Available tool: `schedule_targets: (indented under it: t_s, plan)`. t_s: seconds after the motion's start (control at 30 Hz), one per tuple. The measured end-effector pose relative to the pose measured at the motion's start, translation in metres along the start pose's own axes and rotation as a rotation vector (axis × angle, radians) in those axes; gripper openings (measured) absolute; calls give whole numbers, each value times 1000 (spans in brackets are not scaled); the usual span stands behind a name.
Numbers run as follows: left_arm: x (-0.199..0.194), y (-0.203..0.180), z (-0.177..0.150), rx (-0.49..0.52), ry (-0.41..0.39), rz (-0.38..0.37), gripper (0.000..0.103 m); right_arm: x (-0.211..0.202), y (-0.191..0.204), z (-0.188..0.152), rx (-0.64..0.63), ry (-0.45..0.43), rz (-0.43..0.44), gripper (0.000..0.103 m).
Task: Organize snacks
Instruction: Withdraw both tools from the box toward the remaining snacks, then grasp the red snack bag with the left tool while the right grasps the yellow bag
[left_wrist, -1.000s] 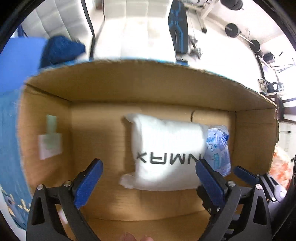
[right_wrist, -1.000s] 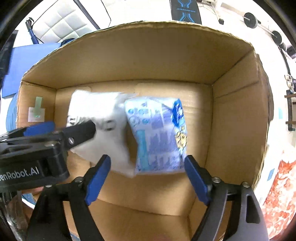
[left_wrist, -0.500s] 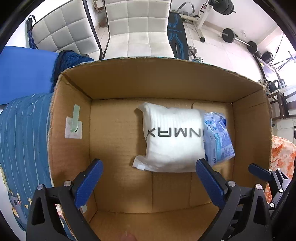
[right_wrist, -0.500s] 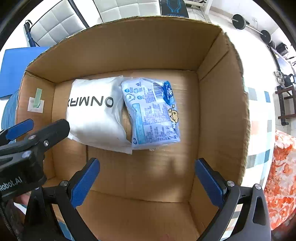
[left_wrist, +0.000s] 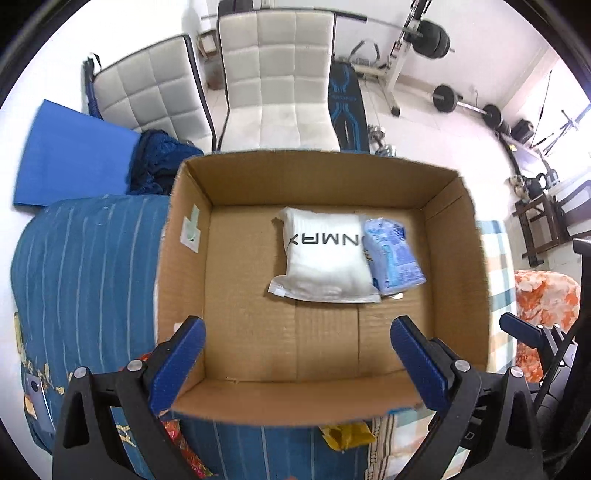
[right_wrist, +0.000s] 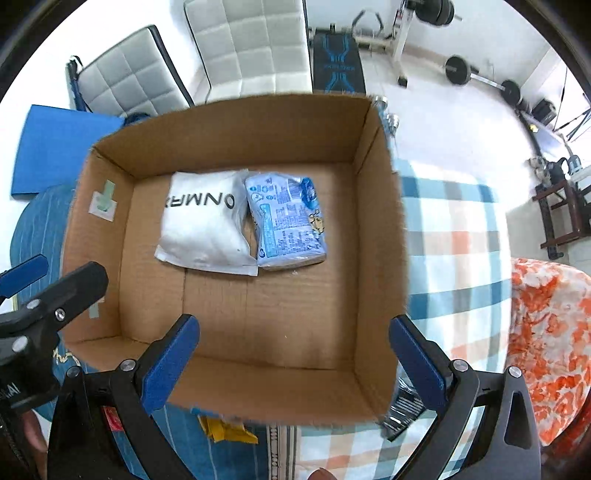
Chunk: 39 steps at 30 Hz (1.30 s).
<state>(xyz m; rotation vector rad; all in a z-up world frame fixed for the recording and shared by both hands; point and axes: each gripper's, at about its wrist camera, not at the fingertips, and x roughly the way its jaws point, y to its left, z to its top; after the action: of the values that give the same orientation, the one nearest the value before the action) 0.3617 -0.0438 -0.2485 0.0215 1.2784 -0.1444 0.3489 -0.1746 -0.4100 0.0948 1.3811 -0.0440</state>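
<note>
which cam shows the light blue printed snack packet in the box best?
Right wrist view: the light blue printed snack packet lies face-up and fully visible, print readable, beside the white pouch. In the left wrist view the packet is smaller, more oblique, and partly tucked under the pouch's edge.

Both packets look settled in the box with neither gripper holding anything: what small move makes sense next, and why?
Probably swing the left gripper toward the yellow packet outside the cardboard box. The white packet and blue packet already lie inside, and both grippers are open and empty.
</note>
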Motion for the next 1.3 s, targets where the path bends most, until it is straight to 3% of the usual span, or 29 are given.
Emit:
schedule_targets:
  t_s: [0.17,0.53,0.73,0.87,0.97,1.17,1.3]
  plan:
    - [-39,-16,-20,30,-77,37,103,-42,-7,-24,-7,-78,9,103]
    - [-103,-38,-61,20,-178,-4,103,-121,-28,-66,-19,-235,-5,103]
    - [-122,-22,-91,-15,-200,13,103,-139,-27,-89,-27,-234,47,103]
    - [-115,16,-125,-81,-148,28,103,-127,-23,-113,-44,-185,83,103]
    - [-90,59,-153,-155,-37,23,103,-108,-20,-129,-42,-139,76,103]
    - [-27,142,-196,-308,152,28,103,-35,0,-151,-8,50,101,103]
    - [18,181,-214,-432,254,-38,103,16,23,-142,42,146,134,103]
